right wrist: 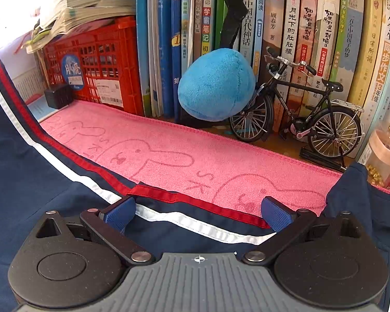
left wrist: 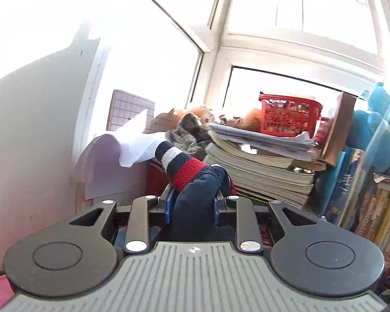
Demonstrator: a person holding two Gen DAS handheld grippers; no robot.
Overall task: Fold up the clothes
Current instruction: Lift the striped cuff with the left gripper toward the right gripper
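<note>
- Up in the air, the left tool [left wrist: 192, 205] pinches a navy jacket sleeve [left wrist: 195, 208]; its striped knit cuff [left wrist: 180, 165] sticks out past the blue pads.
- Right tool [right wrist: 199, 213] is spread wide, its pads [right wrist: 275, 213] resting on the navy jacket [right wrist: 52, 195] by its red-and-white trim, at the edge of a pink towel [right wrist: 169, 150].
- Red basket [left wrist: 290, 115] on a stack of magazines [left wrist: 260, 161] holds small items too blurred to name.
- Red crate [right wrist: 104, 62] carries a paper stack [right wrist: 91, 2] on top; its contents cannot be made out.
</note>
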